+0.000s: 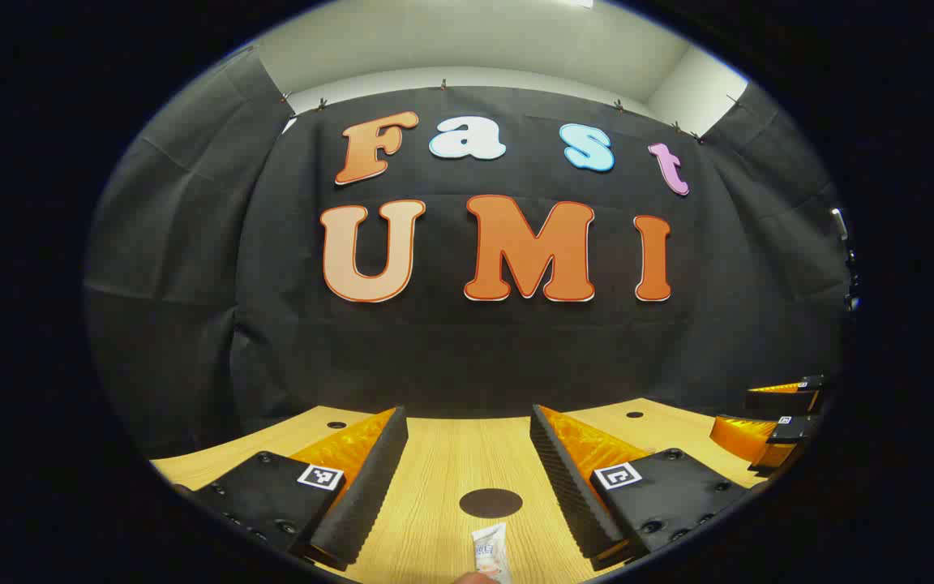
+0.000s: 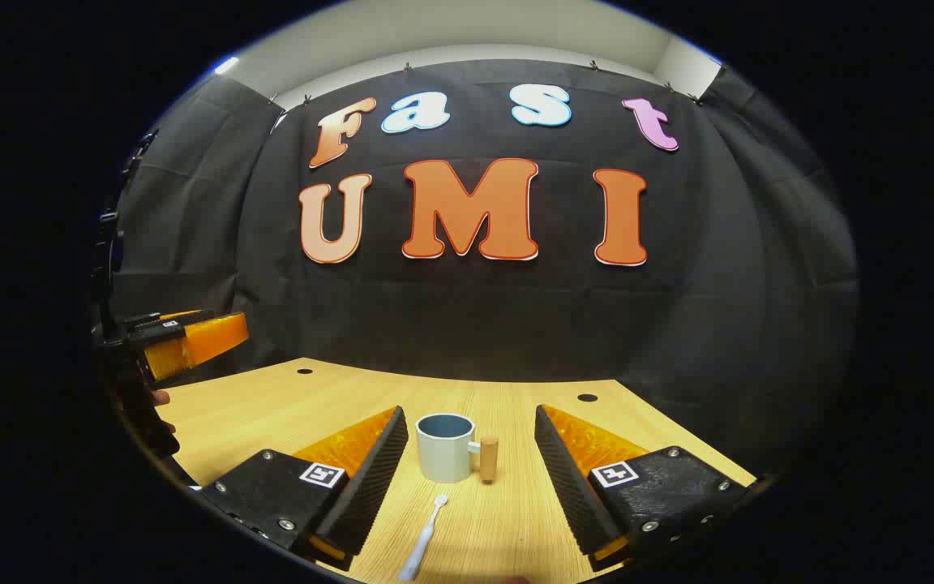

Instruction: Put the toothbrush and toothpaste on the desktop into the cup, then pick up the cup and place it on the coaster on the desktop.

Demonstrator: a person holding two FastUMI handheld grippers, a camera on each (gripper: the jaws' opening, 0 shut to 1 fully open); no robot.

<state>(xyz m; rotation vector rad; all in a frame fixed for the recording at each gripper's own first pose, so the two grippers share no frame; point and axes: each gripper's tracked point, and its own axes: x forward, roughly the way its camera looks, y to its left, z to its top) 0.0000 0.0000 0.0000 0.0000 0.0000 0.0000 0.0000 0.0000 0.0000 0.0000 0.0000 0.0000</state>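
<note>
Since the toothbrush (image 2: 425, 539) looks light, thin and stiff, it is probably best pinched across its handle; it lies flat on the bench (image 2: 272, 414) between the spread fingers of the released right gripper (image 2: 467, 474), with the cup (image 2: 445, 448) just ahead. Soft and likely slippery, the toothpaste (image 1: 491, 551) lies low between the fingers of the released left gripper (image 1: 467, 478), the coaster (image 1: 490, 503) just beyond it.

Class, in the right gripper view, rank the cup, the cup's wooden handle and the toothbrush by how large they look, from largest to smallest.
1. Cup, clearly the bulkiest.
2. Toothbrush: longer than the cup is tall, but thin; it lies nearer the camera, so this rank is unsure.
3. Handle, smallest.
</note>
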